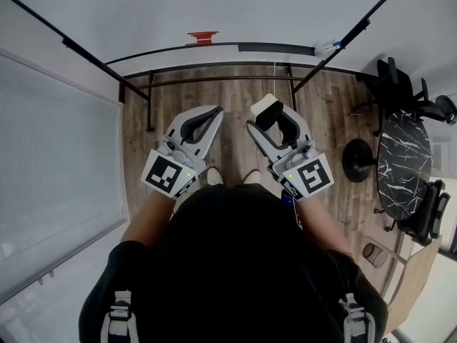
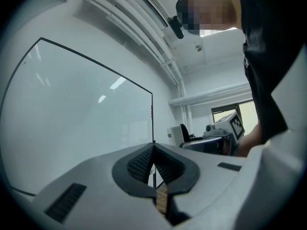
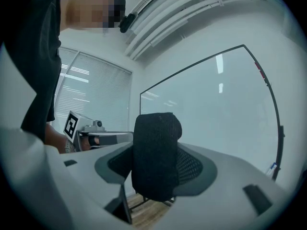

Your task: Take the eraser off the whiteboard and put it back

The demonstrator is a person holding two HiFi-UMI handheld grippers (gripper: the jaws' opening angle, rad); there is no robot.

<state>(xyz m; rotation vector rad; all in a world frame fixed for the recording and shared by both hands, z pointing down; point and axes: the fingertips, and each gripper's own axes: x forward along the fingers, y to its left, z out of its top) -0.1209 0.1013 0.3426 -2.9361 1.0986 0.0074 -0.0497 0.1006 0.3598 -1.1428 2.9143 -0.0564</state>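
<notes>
The eraser (image 1: pixel 265 108) is a pale block with a black felt face (image 3: pixel 156 155). My right gripper (image 1: pixel 268 117) is shut on it and holds it level in front of the whiteboard (image 1: pixel 250 9), clear of the board's surface. In the right gripper view the felt fills the gap between the jaws (image 3: pixel 156 163). My left gripper (image 1: pixel 216 111) is beside it on the left, shut with its tips together and nothing between them (image 2: pixel 153 150). From the left gripper view the eraser (image 2: pixel 174 134) shows in the right gripper (image 2: pixel 192 139), with the whiteboard (image 2: pixel 81 119) ahead.
The board's black stand (image 1: pixel 214 77) rests on the wooden floor. A red item (image 1: pixel 203 37) and a blue-and-white item (image 1: pixel 327 47) sit along the board's lower rail. A marble round table (image 1: pixel 403 166) and dark chairs (image 1: pixel 403 84) are at the right, window blinds (image 1: pixel 57 163) at the left.
</notes>
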